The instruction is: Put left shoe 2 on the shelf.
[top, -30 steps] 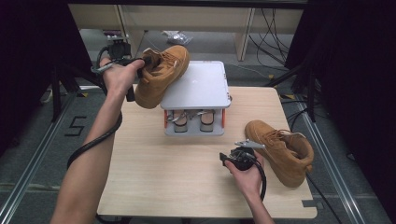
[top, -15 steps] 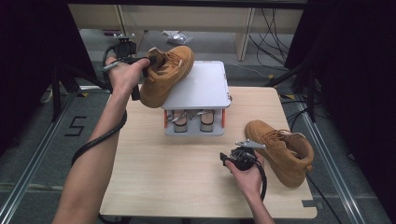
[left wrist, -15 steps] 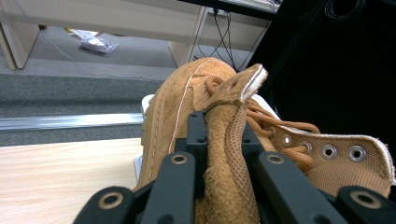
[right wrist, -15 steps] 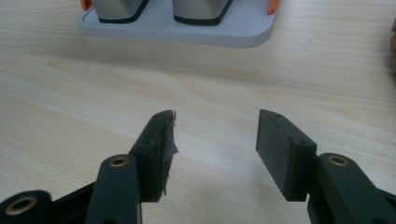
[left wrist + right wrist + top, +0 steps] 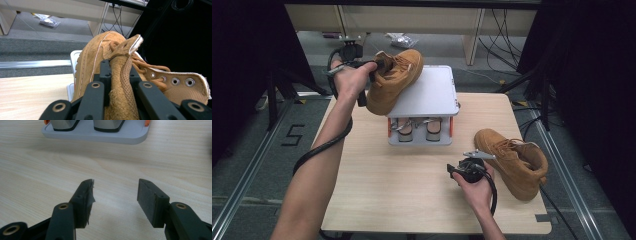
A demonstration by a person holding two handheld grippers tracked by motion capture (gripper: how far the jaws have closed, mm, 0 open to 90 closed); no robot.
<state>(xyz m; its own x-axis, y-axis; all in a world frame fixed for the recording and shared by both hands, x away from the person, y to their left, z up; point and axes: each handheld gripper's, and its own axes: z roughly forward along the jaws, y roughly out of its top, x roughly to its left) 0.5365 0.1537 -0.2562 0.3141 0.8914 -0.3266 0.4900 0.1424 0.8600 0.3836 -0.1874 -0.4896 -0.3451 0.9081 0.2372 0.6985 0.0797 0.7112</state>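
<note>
Two tan boots in frame. Left tongs [image 5: 117,82] clamp the collar of one boot [image 5: 394,80], holding it tilted, its toe over the grey stand's [image 5: 432,95] top plate at the far side of the bench [image 5: 377,190]. Right tongs [image 5: 115,200] stand open, nothing between them, low over bare bench wood. Second boot [image 5: 512,160] lies on the bench just beside the right hand [image 5: 474,187].

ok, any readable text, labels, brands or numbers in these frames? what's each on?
"5": dark marking on the grey floor, left of the table.
No brand or label can be read on the held boot, the boot on the table or the grey stand.
</note>
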